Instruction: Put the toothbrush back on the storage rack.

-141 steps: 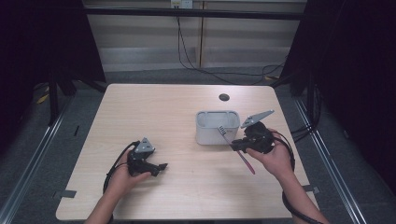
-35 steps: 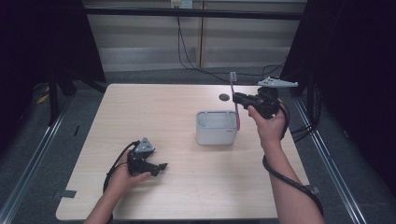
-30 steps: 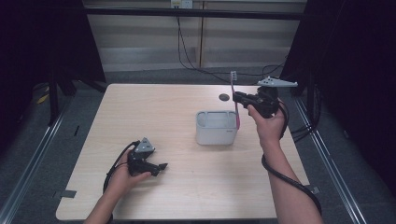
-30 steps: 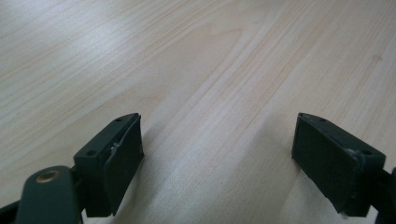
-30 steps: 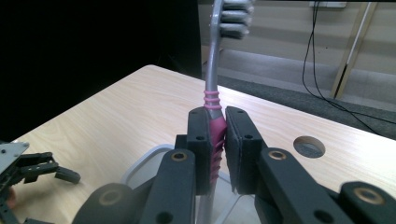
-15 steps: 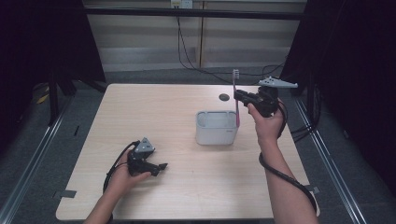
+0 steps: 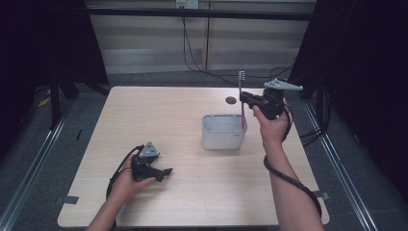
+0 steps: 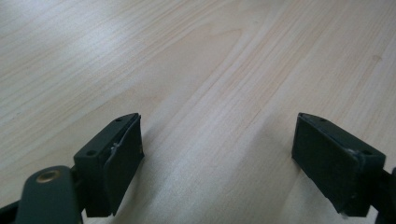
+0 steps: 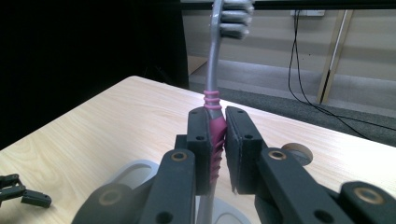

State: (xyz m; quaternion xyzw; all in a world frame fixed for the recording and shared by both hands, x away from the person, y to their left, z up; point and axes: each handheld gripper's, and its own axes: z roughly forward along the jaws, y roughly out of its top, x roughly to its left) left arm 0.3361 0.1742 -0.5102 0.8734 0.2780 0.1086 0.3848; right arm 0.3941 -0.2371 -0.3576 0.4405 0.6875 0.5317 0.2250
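Two black jaws of the right gripper (image 9: 215, 140) clamp the pink-and-grey plastic toothbrush (image 9: 214, 100) upright, bristles up, its lower end just above the grey rounded plastic holder (image 7: 223, 132) on the pale wooden table (image 7: 144, 115). Near the front left, the left gripper (image 7: 166, 172) rests with jaws wide apart, holding nothing.

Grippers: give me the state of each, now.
Left gripper: open, nothing between its jaws, low over the table.
Right gripper: shut on the toothbrush, held upright above the grey holder.
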